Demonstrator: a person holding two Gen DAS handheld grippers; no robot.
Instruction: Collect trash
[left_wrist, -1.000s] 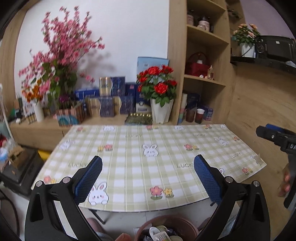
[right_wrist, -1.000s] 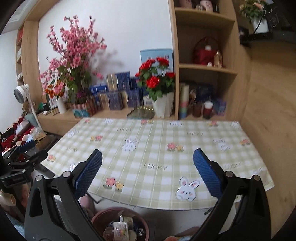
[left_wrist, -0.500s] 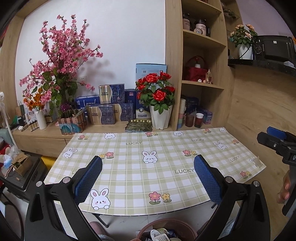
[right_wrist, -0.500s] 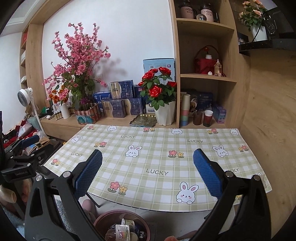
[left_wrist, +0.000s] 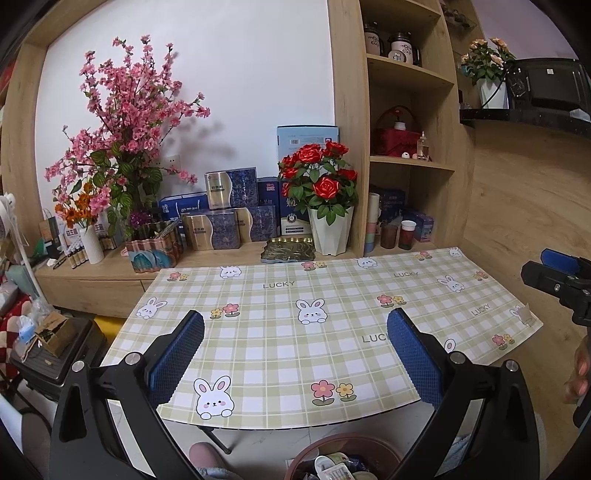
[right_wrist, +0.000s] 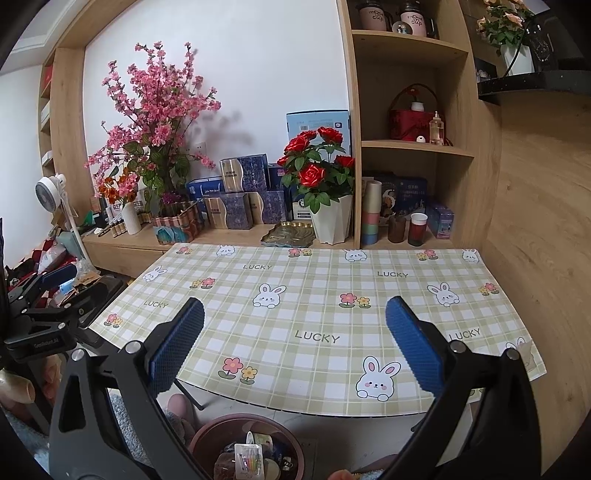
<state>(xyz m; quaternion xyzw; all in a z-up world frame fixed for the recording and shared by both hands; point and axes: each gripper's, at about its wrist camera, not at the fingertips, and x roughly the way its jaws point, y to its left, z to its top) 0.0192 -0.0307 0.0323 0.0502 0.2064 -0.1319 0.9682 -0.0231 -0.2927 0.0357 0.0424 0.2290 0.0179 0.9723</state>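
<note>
1. The left gripper (left_wrist: 295, 332) is hovering above the near edge of the table (left_wrist: 332, 354), its two blue-padded fingers (left_wrist: 177, 354) spread wide apart. Nothing is sitting between them and they are touching nothing.

2. The right gripper (right_wrist: 295, 328) is doing the same: its jaws are standing fully spread, with only the checked tablecloth (right_wrist: 317, 306) showing through the gap. Its blue pads (right_wrist: 413, 350) are gripping nothing.

3. Each gripper is appearing at the edge of the other's view. The right one is showing at the right edge of the left wrist view, and the left one is showing at the left edge of the right wrist view, both held off the sides of the table.

4. The trash (right_wrist: 251, 454) is lying in a round brown bin (right_wrist: 218, 428) on the floor, just below the near edge of the table. In the right wrist view the bin is sitting low between the fingers, holding wrappers, a small packet with coloured stripes and what look like paper cups.

5. In the left wrist view the same bin (left_wrist: 332, 443) is peeking in at the bottom edge, with crumpled packaging (left_wrist: 332, 469) showing inside it.

6. The tablecloth, printed with rabbits, flowers and the word LUCKY, is lying flat.

7. Behind the table, a pot of red roses (left_wrist: 325, 184), pink blossom branches (left_wrist: 125, 122) and blue gift boxes (left_wrist: 229, 218) are standing on a wooden shelf unit (left_wrist: 406, 162).
</note>
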